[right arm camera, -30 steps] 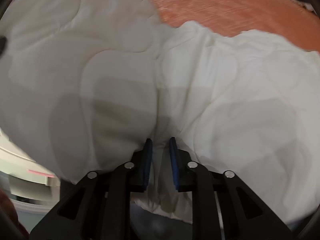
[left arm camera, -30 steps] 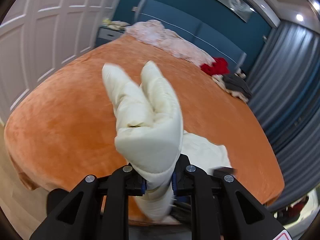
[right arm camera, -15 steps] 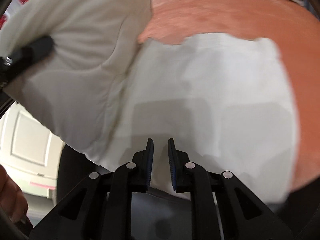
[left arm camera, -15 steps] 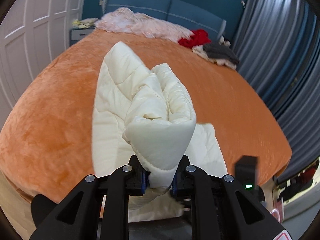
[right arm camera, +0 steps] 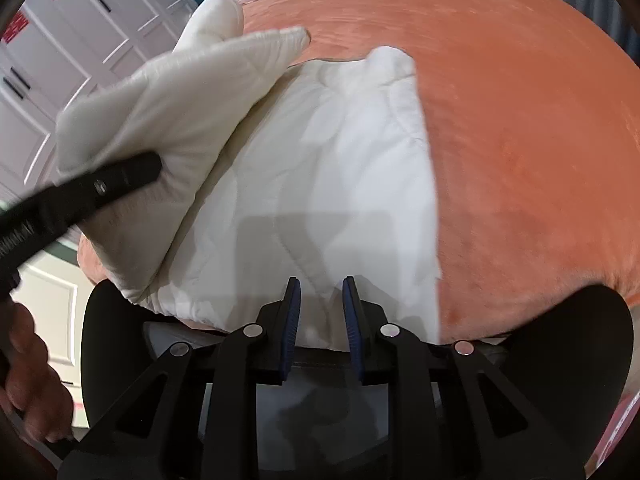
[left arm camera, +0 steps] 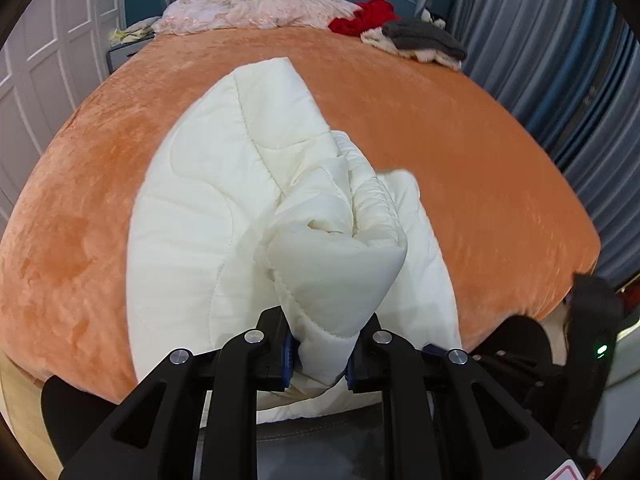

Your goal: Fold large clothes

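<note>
Left tongs (left arm camera: pixel 320 354) clamped on a bunched fold of the cream quilted garment (left arm camera: pixel 208 216), lifted above the rest of it, which lies flat near the front edge of the orange bed (left arm camera: pixel 460 152). Right tongs (right arm camera: pixel 319 322) parted, nothing between the blue pads (right arm camera: pixel 291 320), poised just over the garment's near hem. At the far end of the bed: a pink blanket (left arm camera: pixel 256 8), a red cloth (left arm camera: pixel 366 18) and a grey-and-cream clothes heap (left arm camera: pixel 420 38); white wardrobe doors (right arm camera: pixel 80 40) to the left, blue curtains (left arm camera: pixel 540 52) to the right.
</note>
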